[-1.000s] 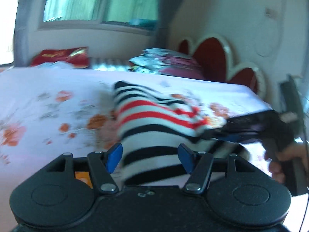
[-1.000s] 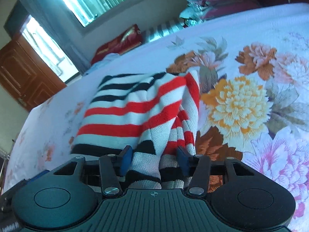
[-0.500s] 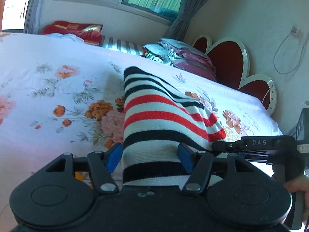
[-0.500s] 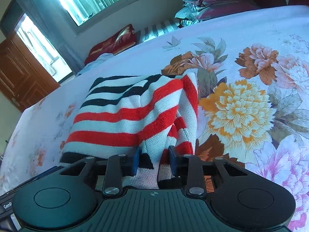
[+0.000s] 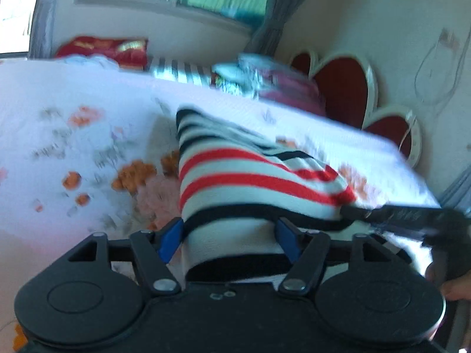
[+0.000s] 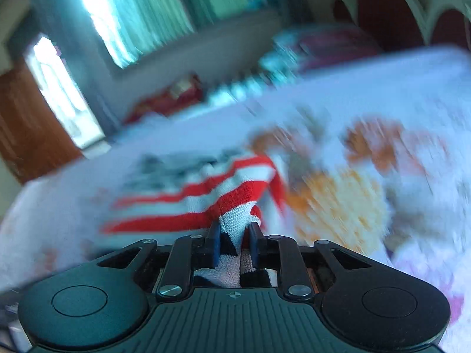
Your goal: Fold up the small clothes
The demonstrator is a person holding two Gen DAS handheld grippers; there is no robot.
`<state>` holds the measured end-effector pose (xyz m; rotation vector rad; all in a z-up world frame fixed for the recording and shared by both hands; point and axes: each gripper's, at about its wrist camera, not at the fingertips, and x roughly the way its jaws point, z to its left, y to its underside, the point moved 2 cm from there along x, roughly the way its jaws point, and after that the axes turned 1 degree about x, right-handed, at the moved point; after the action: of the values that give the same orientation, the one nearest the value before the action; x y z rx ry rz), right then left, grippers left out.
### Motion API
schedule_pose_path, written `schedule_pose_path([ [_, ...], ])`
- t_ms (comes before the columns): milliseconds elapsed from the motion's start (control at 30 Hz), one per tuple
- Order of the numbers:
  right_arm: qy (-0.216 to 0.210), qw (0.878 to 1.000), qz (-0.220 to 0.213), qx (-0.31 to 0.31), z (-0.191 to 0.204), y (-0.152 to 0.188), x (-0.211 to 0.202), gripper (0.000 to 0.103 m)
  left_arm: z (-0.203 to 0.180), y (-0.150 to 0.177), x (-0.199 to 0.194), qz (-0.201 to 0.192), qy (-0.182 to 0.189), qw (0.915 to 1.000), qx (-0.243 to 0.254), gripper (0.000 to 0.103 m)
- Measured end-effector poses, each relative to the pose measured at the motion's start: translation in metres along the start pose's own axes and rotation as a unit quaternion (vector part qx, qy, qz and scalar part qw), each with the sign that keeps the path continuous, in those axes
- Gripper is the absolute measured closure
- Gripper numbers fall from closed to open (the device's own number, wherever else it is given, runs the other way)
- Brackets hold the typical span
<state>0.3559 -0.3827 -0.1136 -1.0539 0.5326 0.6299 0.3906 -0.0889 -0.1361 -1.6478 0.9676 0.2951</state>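
A small knit sweater with red, white and black stripes lies on the floral bedsheet. My left gripper is open, its blue-padded fingers wide apart on either side of the sweater's near hem. My right gripper is shut on a bunched edge of the sweater and lifts it off the sheet. The right gripper also shows in the left wrist view at the sweater's right corner. Both views are motion-blurred.
Folded bedding and a red cushion lie at the far side of the bed under the window. A red heart-shaped headboard stands at the right. A wooden door is at the left.
My right gripper has closed fully on the sweater's edge and pulled it up. Both grippers are moving, so the views are now blurred. The left gripper stayed open around the hem.
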Motion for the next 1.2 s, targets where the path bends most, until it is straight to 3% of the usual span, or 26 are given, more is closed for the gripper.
schedule_pose_path([
  [100, -0.001, 1.000, 0.005, 0.014, -0.007, 0.004, 0.003, 0.084, -0.001, 0.003, 0.008, 0.007, -0.005, 1.0000, 0.002, 0.031],
  [267, -0.017, 1.000, 0.000, 0.013, -0.005, 0.000, -0.028, 0.081, 0.002, 0.002, 0.010, 0.010, -0.002, 0.9999, 0.001, 0.030],
  [433, -0.018, 1.000, 0.011, 0.012, -0.009, 0.020, -0.054, 0.063, 0.001, 0.002, 0.010, 0.010, 0.000, 0.9999, 0.009, 0.029],
  [667, -0.008, 0.999, 0.027, 0.023, -0.016, 0.047, -0.066, 0.063, 0.000, 0.002, 0.010, 0.012, 0.002, 0.9997, 0.022, 0.029],
  [733, -0.013, 0.999, 0.033, 0.034, -0.018, 0.052, -0.065, 0.071, 0.000, 0.002, 0.011, 0.013, 0.003, 0.9996, 0.025, 0.029],
  [767, -0.021, 0.998, 0.035, 0.042, -0.018, 0.054, -0.066, 0.087, 0.000, 0.002, 0.010, 0.012, 0.003, 0.9995, 0.027, 0.029],
  [933, -0.034, 0.998, 0.025, 0.056, -0.018, 0.060, -0.070, 0.092, 0.003, 0.001, 0.010, 0.011, 0.006, 0.9987, 0.050, 0.028],
  [1033, -0.018, 0.996, 0.048, 0.074, -0.036, 0.071, -0.055, 0.092, 0.002, 0.002, 0.013, 0.022, 0.014, 0.9982, 0.054, 0.029],
  [1200, -0.025, 0.998, 0.043, 0.049, -0.028, 0.052, -0.066, 0.088, 0.005, -0.004, 0.006, 0.022, 0.019, 0.9989, 0.038, 0.031],
])
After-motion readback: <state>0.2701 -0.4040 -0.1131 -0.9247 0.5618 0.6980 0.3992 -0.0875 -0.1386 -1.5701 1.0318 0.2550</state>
